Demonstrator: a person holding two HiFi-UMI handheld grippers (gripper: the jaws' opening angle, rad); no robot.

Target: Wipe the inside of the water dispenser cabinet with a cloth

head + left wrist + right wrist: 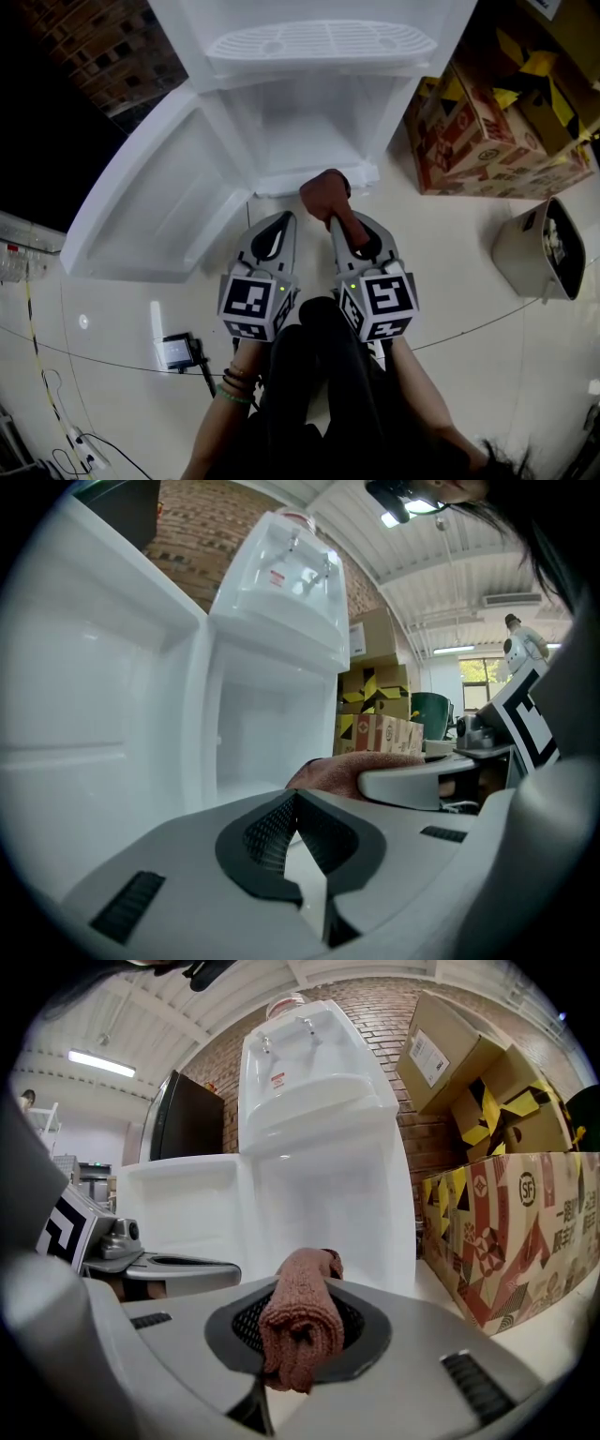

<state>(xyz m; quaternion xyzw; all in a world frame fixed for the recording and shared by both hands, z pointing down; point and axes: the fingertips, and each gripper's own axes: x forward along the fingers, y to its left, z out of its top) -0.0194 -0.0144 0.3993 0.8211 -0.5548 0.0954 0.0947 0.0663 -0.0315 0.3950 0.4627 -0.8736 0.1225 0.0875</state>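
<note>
While the right gripper (pixel 337 225) is clamped on the rolled reddish-brown terry cloth (pixel 298 1321), the left gripper (pixel 295 799) has its jaws together with nothing between them. Both sit just in front of the open lower cabinet (pixel 309 122) of the white plastic water dispenser; its white door (pixel 155 202) is swung wide to the left. The cloth is outside the cabinet, near the sill.

Caution: the cloth is gripped as a narrow roll. Bare jaw tips may scrape the walls, and drag could pull the roll from the clamp.

Bright, sharp — fisheye-warped edges
</note>
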